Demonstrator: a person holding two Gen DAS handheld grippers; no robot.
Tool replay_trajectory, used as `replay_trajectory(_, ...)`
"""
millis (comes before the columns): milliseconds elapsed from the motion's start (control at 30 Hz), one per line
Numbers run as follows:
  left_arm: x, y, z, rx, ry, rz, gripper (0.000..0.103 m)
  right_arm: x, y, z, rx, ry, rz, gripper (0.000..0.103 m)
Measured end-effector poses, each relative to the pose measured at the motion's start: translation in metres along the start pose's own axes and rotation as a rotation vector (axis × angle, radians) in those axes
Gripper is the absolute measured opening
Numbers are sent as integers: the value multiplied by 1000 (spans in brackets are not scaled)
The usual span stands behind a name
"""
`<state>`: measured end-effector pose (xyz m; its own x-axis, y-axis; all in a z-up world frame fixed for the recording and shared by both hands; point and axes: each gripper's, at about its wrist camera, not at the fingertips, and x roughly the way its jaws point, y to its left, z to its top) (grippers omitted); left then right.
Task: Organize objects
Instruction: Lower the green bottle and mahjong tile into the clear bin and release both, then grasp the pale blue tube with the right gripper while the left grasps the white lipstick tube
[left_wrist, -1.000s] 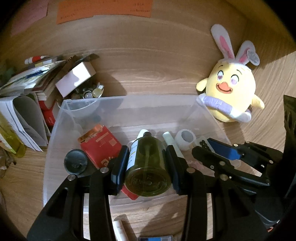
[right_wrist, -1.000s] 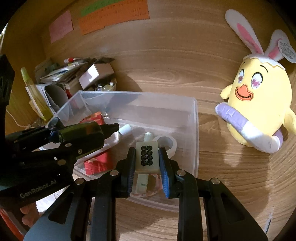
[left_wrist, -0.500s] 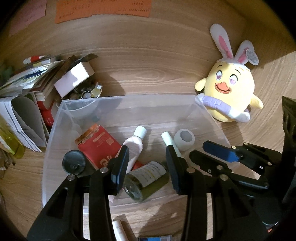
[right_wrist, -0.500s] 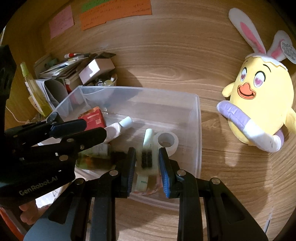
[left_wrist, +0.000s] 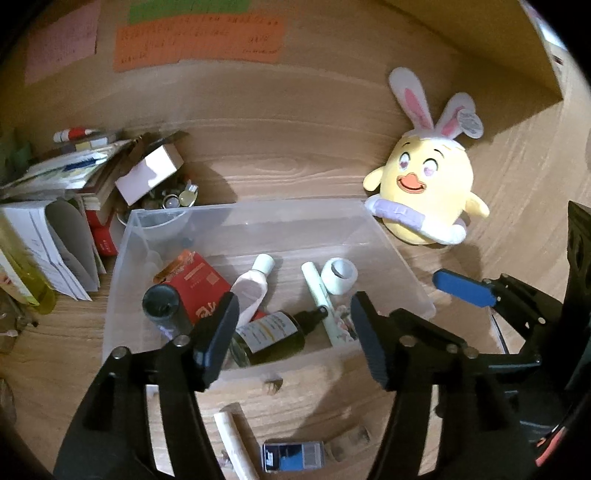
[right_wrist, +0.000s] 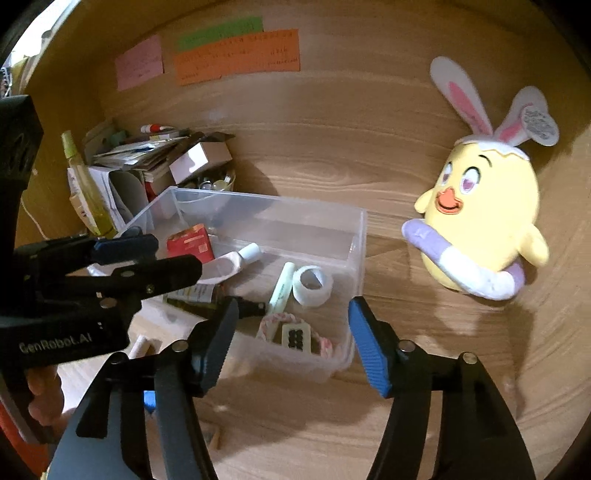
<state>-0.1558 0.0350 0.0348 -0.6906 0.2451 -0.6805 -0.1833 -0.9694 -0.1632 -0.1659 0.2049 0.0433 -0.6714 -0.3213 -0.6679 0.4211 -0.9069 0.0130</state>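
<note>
Grippers both gape empty: left gripper (left_wrist: 293, 341) and right gripper (right_wrist: 291, 345) hover above the clear plastic bin (left_wrist: 406, 262), where the green spray bottle (left_wrist: 269, 338) and domino tile (right_wrist: 294, 335) lie.

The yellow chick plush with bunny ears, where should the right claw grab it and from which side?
Judging by its pose, take the chick plush by its bunny ears, coming from above. It sits upright beside the clear bin, the ears stand free, and the round body looks wider than the open right claw.

Both wrist views look down, sharing clear bin (left_wrist: 391, 251) (right_wrist: 354, 236).
</note>
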Motion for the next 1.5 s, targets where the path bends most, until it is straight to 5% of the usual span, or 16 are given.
replay_trajectory(133,-16,-4,-7,16,-20,-3,71,-16,-4,-10,19,-8,15,82)
replay_trajectory(600,-69,0,-34,70,-71,24,85,-30,-7,-58,91,83,104,84)
replay_trajectory(1400,-51,48,-122,-43,143,89,85,-31,75,-132,-51,240,208,85)
replay_trajectory(1500,-43,50,-129,-50,172,90,73,-29,82,-137,-70,253,208,85)
